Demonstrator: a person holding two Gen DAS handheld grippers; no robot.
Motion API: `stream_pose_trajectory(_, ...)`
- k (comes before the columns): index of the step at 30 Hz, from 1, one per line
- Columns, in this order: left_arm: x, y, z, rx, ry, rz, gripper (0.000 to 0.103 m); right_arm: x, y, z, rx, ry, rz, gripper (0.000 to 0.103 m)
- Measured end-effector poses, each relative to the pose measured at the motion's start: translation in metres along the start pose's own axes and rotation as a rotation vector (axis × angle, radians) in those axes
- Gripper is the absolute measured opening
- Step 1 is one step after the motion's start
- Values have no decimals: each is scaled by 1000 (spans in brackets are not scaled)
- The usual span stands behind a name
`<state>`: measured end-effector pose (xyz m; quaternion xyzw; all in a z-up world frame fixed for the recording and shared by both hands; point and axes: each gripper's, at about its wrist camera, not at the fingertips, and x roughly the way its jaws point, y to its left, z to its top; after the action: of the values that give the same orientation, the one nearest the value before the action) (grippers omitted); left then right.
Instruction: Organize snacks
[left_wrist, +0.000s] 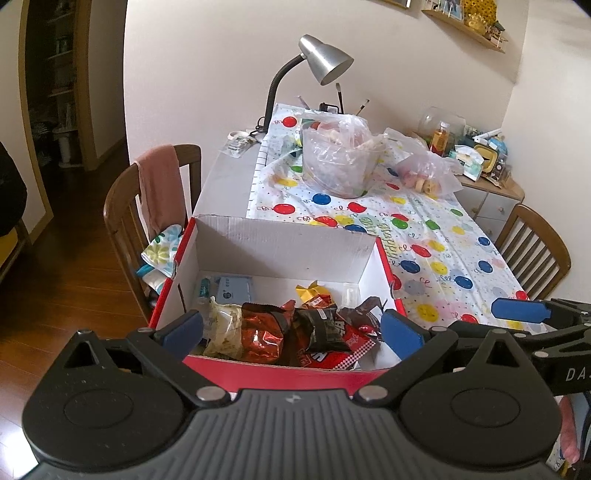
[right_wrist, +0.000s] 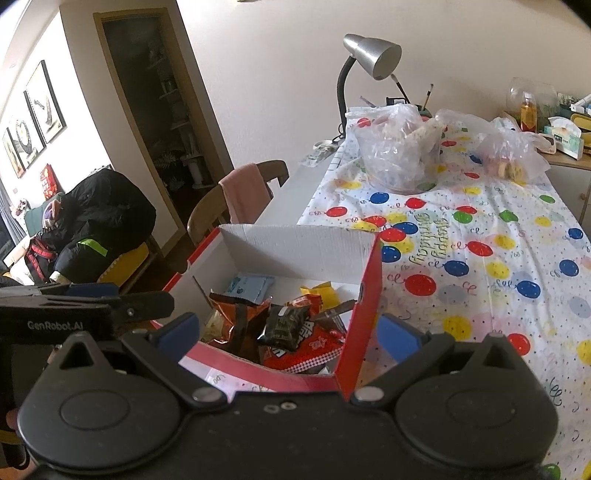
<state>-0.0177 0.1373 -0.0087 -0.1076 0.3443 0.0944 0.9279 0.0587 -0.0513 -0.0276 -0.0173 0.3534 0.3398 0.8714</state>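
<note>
My left gripper (left_wrist: 291, 328) has its blue pads spread wide, holding nothing, hovering over the near wall of the red box (left_wrist: 280, 373). My right gripper (right_wrist: 288, 332) is just as wide and empty, straddling the box's near right corner, one pad inside over the packets, the other outside above the balloon tablecloth (right_wrist: 480, 266).

The snacks sit heaped against the near wall: a pale bag (left_wrist: 223, 328), a glossy orange-brown bag (left_wrist: 264, 332), a small dark packet (left_wrist: 327, 328) lying on a red packet (left_wrist: 325, 356). A light blue pack (left_wrist: 232, 288) and a yellow wrapper (left_wrist: 310, 290) lie apart on the white floor of the box.

The risks, as I judge them: my right pads could catch the cardboard corner and shove or tip the box toward the table edge by the chair (left_wrist: 147, 206). The foil bags look slick and puffy, so a pinch on a bulge may slip or burst. Both grippers crowd the same corner and could knock together. The dark packet may slide off if I lift the one beneath.
</note>
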Motion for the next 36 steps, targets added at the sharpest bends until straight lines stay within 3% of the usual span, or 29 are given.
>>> stream_pose_trajectory(36,-4,2,2,1,0,4,103,1,3,-4,25,0,3,103)
